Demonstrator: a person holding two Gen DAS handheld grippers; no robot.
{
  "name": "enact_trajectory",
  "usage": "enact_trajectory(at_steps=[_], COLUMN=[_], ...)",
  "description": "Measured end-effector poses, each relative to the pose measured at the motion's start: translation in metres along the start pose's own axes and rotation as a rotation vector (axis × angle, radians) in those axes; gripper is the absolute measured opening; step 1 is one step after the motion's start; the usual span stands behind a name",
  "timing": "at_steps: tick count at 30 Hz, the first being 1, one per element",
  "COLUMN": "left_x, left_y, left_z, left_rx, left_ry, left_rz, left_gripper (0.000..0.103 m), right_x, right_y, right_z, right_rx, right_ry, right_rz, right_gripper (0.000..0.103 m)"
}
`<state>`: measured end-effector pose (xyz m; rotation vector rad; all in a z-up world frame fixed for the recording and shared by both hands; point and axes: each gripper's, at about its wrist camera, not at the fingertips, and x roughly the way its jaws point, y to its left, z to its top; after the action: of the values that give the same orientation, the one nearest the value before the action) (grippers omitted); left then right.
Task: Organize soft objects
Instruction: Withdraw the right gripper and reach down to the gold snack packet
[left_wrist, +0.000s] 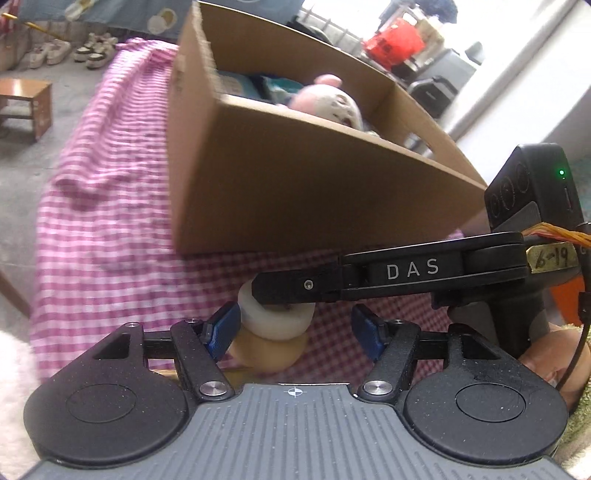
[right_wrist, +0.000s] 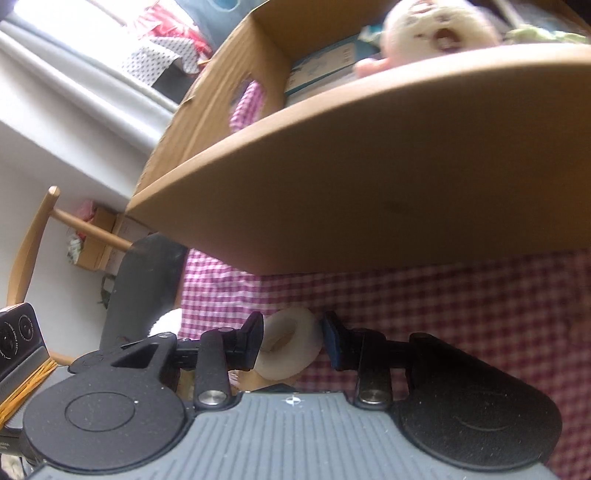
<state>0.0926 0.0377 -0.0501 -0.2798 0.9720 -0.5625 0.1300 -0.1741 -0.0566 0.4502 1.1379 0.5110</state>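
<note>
The right gripper (right_wrist: 291, 341) clamps its jaws on a white foam ring (right_wrist: 290, 343) atop a tan ring (left_wrist: 266, 350) on the checked tabletop (left_wrist: 110, 240), before a cardboard box (left_wrist: 314, 192) of plush toys (left_wrist: 332, 101), the left gripper (left_wrist: 291, 332) jaws released around the stack.

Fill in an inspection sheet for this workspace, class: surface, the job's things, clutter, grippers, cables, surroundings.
Surface: pink checked cloth, rumpled.
Job's things: white ring stacked on tan ring; open cardboard box behind them holds a plush toy and other items too blurred to name.
Clutter: white fluffy item, partly hidden.
Grippers: right gripper is shut on the white ring; left gripper is open with the rings between its fingers.
Cables: orange wires on the right gripper.
Surroundings: wooden stool, shoes, wooden chair, bright window.
</note>
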Motion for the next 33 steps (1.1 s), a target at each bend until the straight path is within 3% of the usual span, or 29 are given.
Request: enact_trajectory(at_steps=[5, 12, 17, 21, 25, 29, 33], left_x=[0.022, 0.020, -0.010, -0.039, -0.061, -0.060, -0.051], left_y=[-0.024, -0.046, -0.047, -0.035, -0.018, -0.001, 0.006], left_z=[-0.001, -0.004, -0.003, -0.002, -0.003, -0.009, -0.013], left_rx=[0.054, 0.126, 0.151, 0.104, 0.078, 0.056, 0.026], left_ry=[0.028, 0.016, -0.040, -0.052, -0.037, 0.036, 0.083], left_rz=[-0.082, -0.099, -0.030, 0.032, 0.108, 0.193, 0.204], left_gripper=[0.071, 0.094, 0.097, 0.098, 0.099, 0.099, 0.098], right_x=[-0.029, -0.056, -0.074, -0.085, -0.072, -0.044, -0.018], right_y=[-0.027, -0.043, -0.046, -0.041, -0.019, -0.004, 0.007], right_z=[-0.013, -0.022, -0.023, -0.021, -0.015, -0.009, -0.008], right_rx=[0.045, 0.062, 0.062, 0.039, -0.022, -0.024, -0.033], right_ry=[-0.067, -0.148, -0.207, -0.208, -0.151, -0.006, 0.126], right_rz=[-0.056, -0.111, -0.105, -0.022, 0.083, 0.202, 0.191], right_gripper=[0.038, 0.043, 0.047, 0.048, 0.050, 0.054, 0.057])
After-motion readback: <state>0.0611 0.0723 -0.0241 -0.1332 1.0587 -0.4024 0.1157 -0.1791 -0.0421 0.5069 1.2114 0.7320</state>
